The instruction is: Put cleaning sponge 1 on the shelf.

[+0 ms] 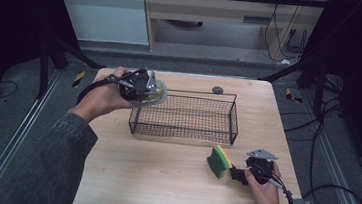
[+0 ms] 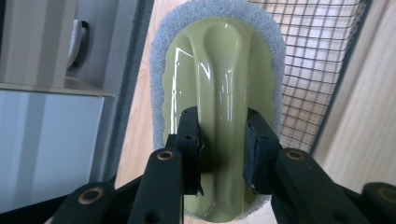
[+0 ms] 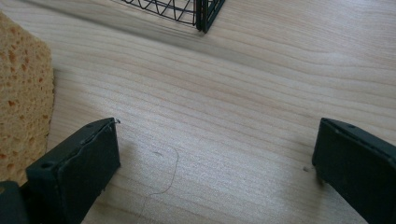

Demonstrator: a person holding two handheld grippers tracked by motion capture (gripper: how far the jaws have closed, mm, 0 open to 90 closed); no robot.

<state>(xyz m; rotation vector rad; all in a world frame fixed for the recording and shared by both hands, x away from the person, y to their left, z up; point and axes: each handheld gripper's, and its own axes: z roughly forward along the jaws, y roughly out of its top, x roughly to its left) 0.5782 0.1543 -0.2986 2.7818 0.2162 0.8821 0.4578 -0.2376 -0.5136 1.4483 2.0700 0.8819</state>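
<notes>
Writing or brand marks cannot be read on anything here. At the far left of the wooden bench (image 1: 161, 180), the left gripper (image 1: 151, 90) is held in a person's hand just beside the left end of the wire basket (image 1: 186, 113), its fingers (image 2: 190, 140) clenched on the raised ridge of a pale green scrubber (image 2: 219, 93). That scrubber has a glossy green plastic back with a grey fibrous pad around its edge; in the left gripper view its long axis runs straight away from the gripper, with the rounded far end reaching over the basket's mesh. In the high view it sits off the bench, at the basket's upper left corner. The black mesh basket stands near the middle of the bench, long side across it, with nothing inside. A small dark round object (image 1: 218, 90) lies just behind the basket's far rim. Right of the basket and nearer the person, a green and yellow sponge (image 1: 219, 161) stands on edge on the bench, tilted. The right gripper (image 1: 237, 174) lies just beside it, fingers (image 3: 74, 172) released and wide apart over bare wood, the sponge's yellow face at the left edge of the right gripper view.
</notes>
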